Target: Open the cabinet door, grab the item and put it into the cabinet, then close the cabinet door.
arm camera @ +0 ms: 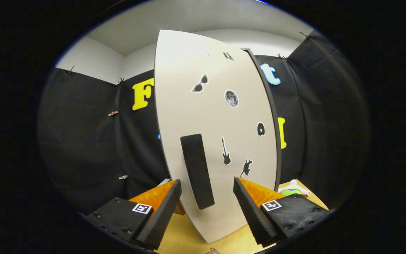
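- Cabinet door (220,116) stands right in front of the gripper in the gripper view, a tall pale panel seen close up and face-on, with its lower end reaching down between the two fingers.
- Handle (197,171), a black upright bar, sits on the lower left part of the door, and its bottom end lies in the gap between the fingers.
- Stickers dot the door's face: sunglasses (200,84), a moon (231,98), a guitar (226,151) and a few other small dark shapes.
- Dark cabinet edge (272,116) runs along the door's right side; whether the door is fully closed against it or slightly ajar cannot be told.
- Gripper (207,192) holds its fingers spread wide apart; the black ribbed pads (164,211) flank the handle, one on each side, and neither presses on it.
- Orange bodies sit behind the pads, and each black finger base carries a square marker (142,208).
- Toy (292,189), white and green, lies on the yellow-tan table (185,233) to the right of the cabinet, beyond the right finger; it is small and partly hidden by that finger.
- Black cloth hangs behind and to both sides of the cabinet.
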`<control>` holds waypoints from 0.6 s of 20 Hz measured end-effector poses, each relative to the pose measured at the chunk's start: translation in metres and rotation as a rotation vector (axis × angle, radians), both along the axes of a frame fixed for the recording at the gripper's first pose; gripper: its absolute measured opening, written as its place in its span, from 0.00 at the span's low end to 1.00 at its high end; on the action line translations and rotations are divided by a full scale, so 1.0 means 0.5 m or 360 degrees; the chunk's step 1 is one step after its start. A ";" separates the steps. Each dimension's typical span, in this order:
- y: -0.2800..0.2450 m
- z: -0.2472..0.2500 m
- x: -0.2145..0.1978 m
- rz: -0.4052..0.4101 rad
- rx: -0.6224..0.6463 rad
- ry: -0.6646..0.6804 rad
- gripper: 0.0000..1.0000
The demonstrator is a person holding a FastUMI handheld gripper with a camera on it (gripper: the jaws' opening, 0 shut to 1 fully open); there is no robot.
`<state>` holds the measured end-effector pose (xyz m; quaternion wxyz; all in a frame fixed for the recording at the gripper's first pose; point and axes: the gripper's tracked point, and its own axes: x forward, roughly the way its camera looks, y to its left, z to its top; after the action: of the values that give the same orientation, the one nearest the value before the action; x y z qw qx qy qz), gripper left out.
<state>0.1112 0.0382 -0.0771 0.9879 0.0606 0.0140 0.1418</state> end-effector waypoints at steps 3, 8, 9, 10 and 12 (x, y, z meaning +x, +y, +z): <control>-0.015 0.012 -0.003 -0.0061 -0.0129 -0.0070 0.97; -0.046 0.013 0.011 -0.0127 -0.0184 -0.0054 0.98; -0.052 0.013 0.014 -0.0126 -0.0181 -0.0045 0.97; -0.061 0.011 0.016 -0.0129 -0.0178 -0.0029 0.96; -0.077 0.005 0.019 -0.0117 -0.0134 0.0004 0.96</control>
<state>0.1207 -0.0001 -0.0745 0.9941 0.0196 0.0189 0.1046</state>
